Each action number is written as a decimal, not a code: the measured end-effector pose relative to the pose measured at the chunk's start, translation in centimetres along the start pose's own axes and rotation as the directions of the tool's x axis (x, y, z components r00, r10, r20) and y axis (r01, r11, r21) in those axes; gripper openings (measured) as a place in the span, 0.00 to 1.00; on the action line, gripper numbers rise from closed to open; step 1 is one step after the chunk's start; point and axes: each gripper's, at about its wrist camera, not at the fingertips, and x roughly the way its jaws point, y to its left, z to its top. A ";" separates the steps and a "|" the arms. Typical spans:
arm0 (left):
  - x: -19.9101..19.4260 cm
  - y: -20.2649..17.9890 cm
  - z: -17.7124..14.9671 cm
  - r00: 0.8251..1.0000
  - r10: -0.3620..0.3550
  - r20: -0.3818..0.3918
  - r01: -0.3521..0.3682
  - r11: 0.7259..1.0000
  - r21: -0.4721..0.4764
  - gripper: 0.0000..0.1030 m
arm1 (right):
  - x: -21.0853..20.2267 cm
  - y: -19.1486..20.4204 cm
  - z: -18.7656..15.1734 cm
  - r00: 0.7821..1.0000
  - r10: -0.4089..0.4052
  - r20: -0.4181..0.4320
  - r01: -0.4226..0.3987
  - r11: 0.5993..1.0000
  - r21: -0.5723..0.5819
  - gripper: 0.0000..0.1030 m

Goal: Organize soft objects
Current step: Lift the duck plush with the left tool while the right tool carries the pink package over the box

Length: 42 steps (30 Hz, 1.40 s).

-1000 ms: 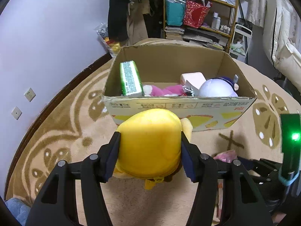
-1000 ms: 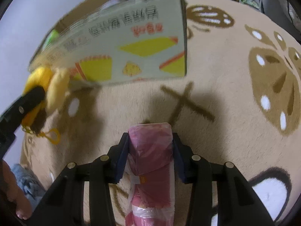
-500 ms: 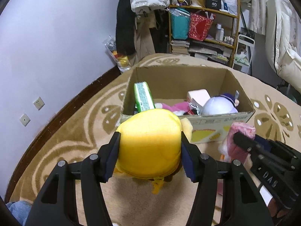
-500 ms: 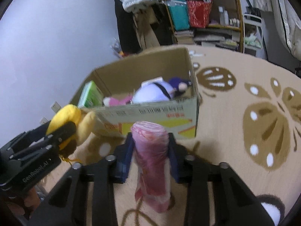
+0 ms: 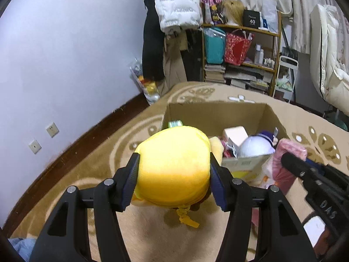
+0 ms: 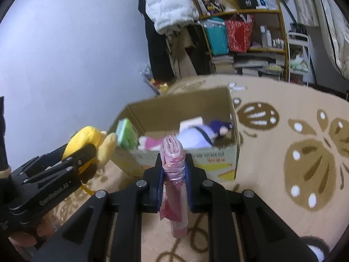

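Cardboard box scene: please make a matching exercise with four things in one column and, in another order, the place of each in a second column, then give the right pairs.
Things:
1. yellow plush toy
2. pink rolled bag
3. green packet
4. white and purple plush

Places:
A. upright at the left end inside the cardboard box
B. clamped in the right gripper
C. lying at the right end inside the box
D. clamped in the left gripper

Pairs: 1-D, 2-B, 3-A, 4-C

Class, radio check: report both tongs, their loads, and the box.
Left tongs shut on yellow plush. Right tongs shut on pink roll. Both short of cardboard box; path looks open.
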 end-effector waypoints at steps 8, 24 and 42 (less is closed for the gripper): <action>-0.3 -0.4 1.6 0.998 0.013 0.058 -0.014 1.000 0.017 0.56 | -2.1 1.0 2.7 0.993 0.027 0.118 -0.025 0.999 -0.022 0.18; 3.4 -1.8 5.7 0.995 0.013 0.097 -0.021 0.996 0.082 0.56 | -1.0 3.1 7.5 0.971 0.053 0.233 -0.029 0.994 -0.109 0.18; 9.1 -1.9 6.6 1.000 -0.022 0.014 0.022 0.999 0.045 0.66 | 6.0 -1.1 7.9 0.987 0.116 0.112 -0.125 0.989 0.074 0.19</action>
